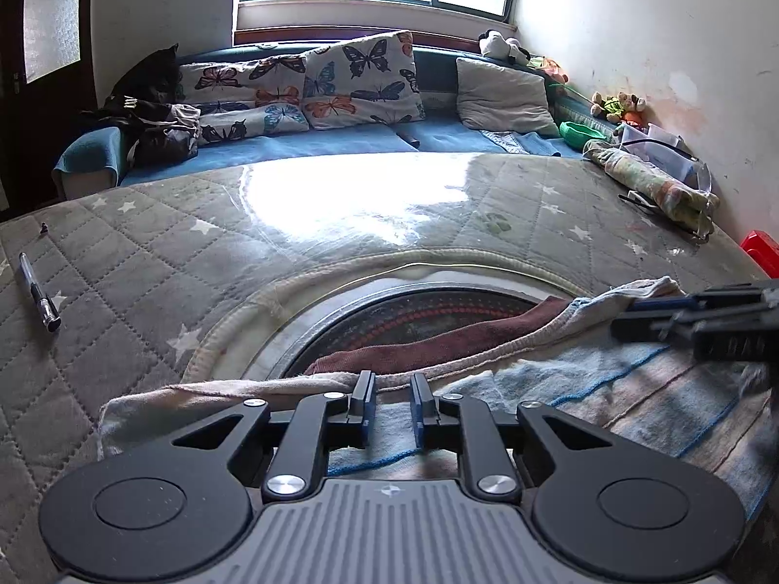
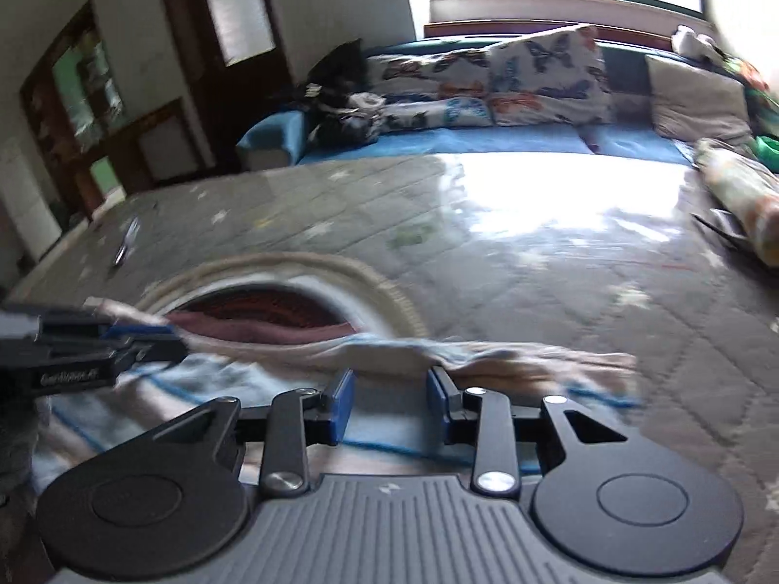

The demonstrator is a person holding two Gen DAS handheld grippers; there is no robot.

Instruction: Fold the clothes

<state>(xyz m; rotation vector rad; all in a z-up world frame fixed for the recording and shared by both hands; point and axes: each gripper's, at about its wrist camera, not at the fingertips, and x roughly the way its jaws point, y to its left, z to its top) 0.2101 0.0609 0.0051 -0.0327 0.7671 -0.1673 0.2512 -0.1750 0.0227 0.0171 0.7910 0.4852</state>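
Cloth [image 1: 608, 389]: a pale blue-striped piece with a maroon layer at its far edge, lying flat on the bench [image 1: 146, 253], partly over the round cream-rimmed opening [image 1: 414, 311] in the quilted star cover.
Left gripper [image 1: 393, 411]: low over the cloth's near-left part, short of the round opening; blue-padded fingers a narrow gap apart, nothing seen clamped between them.
Right gripper [image 2: 389, 406]: over the cloth to the right of the opening, fingers parted wider than the left ones, cloth beneath them but not pinched. In the left wrist view it shows at the right edge by the cloth's far corner.
Pen [image 1: 40, 292]: on the bench, well left of the opening.
Rolled flowered bundle [image 1: 652, 180]: far right of the opening, near the wall.
Sofa [image 1: 311, 146]: beyond the opening, past the bench's far edge, with butterfly cushions [image 1: 360, 80].
Right wrist view: blurred.
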